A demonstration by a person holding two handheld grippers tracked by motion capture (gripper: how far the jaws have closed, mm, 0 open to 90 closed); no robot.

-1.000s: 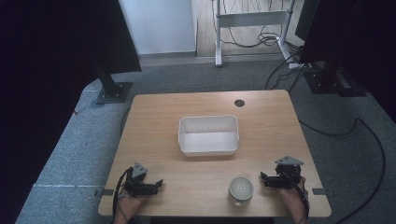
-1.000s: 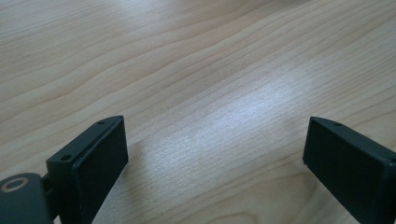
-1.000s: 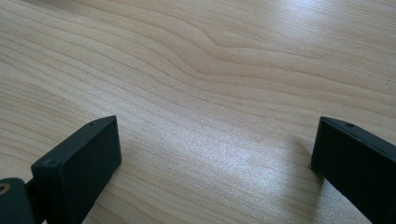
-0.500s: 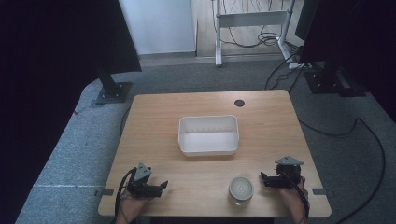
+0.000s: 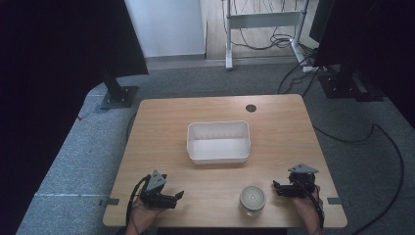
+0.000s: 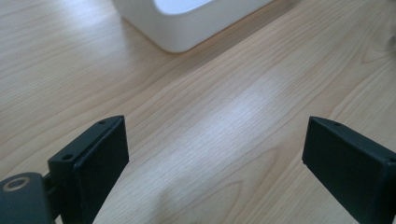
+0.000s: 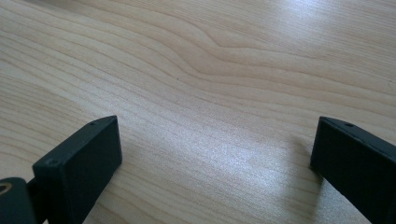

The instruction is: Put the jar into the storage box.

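Observation:
A white rectangular tub [image 5: 219, 142] stands in the middle of the wooden table [image 5: 161, 127], and its corner [image 6: 187, 23] shows at the top of the left gripper view. A small round jar with a pale lid [image 5: 252, 199] stands near the front edge. My left gripper [image 5: 177, 197] rests at the front left and points right; its jaws stand wide apart over bare wood, open [image 6: 215, 154]. My right gripper [image 5: 277, 188] lies at the front right, just right of the jar, pointing toward it. It is open too [image 7: 217, 158], with nothing between the jaws.
A dark round hole [image 5: 251, 108] sits near the table's far edge. Dark screens on stands [image 5: 115, 93] flank the table on the grey carpet, and cables [image 5: 377, 132] trail at the right. A white desk frame [image 5: 264, 19] stands behind.
My left gripper has shifted slightly to the right along the front edge. The right gripper, the jar and the tub have stayed in place.

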